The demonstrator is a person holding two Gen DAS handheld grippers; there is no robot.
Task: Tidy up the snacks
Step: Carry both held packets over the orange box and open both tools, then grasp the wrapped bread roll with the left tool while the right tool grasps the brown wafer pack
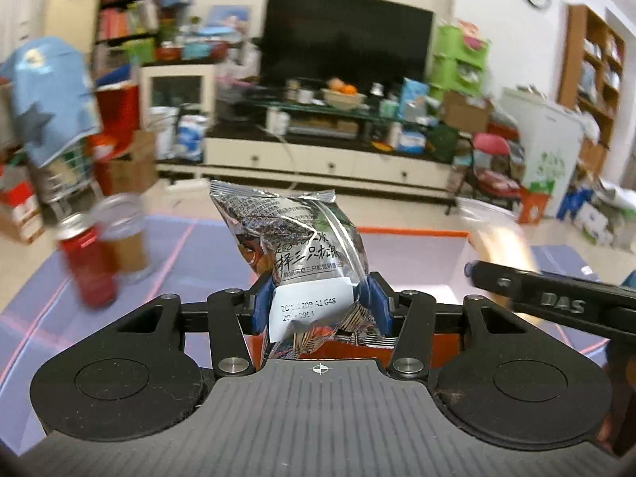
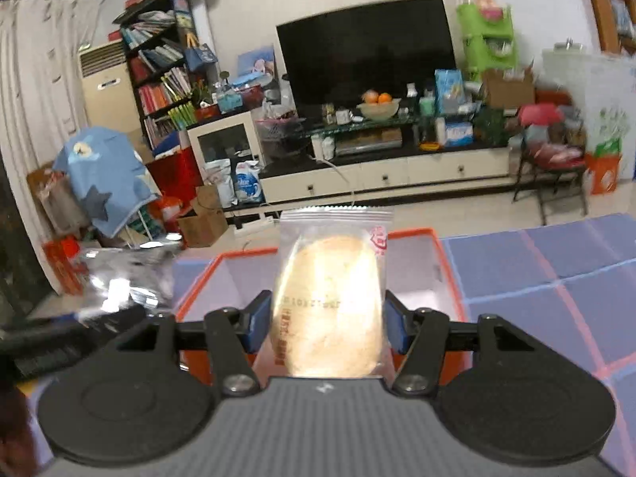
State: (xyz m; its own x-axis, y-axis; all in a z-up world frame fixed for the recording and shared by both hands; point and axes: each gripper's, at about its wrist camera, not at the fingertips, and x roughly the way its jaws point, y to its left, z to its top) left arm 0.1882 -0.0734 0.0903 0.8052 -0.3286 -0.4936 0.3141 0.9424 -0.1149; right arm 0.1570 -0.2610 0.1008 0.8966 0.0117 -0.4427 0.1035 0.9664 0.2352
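Observation:
My left gripper (image 1: 318, 304) is shut on a silver foil snack packet (image 1: 296, 238) that stands upright between its blue pads. My right gripper (image 2: 325, 324) is shut on a clear packet with a round pale pastry (image 2: 328, 302) inside. Both are held above an orange-rimmed box (image 2: 405, 234) with a white inside, which sits on a purple mat. In the left wrist view the box (image 1: 413, 232) lies just behind the foil packet, and the right gripper's black arm (image 1: 556, 302) reaches in from the right. The foil packet (image 2: 127, 278) shows blurred at the left of the right wrist view.
A red can (image 1: 89, 266) and a clear cup (image 1: 125, 238) stand on the purple mat (image 1: 190, 262) at the left. Beyond the mat are a TV stand (image 1: 318, 159), cardboard boxes, a bookshelf and a folding chair (image 2: 552, 163).

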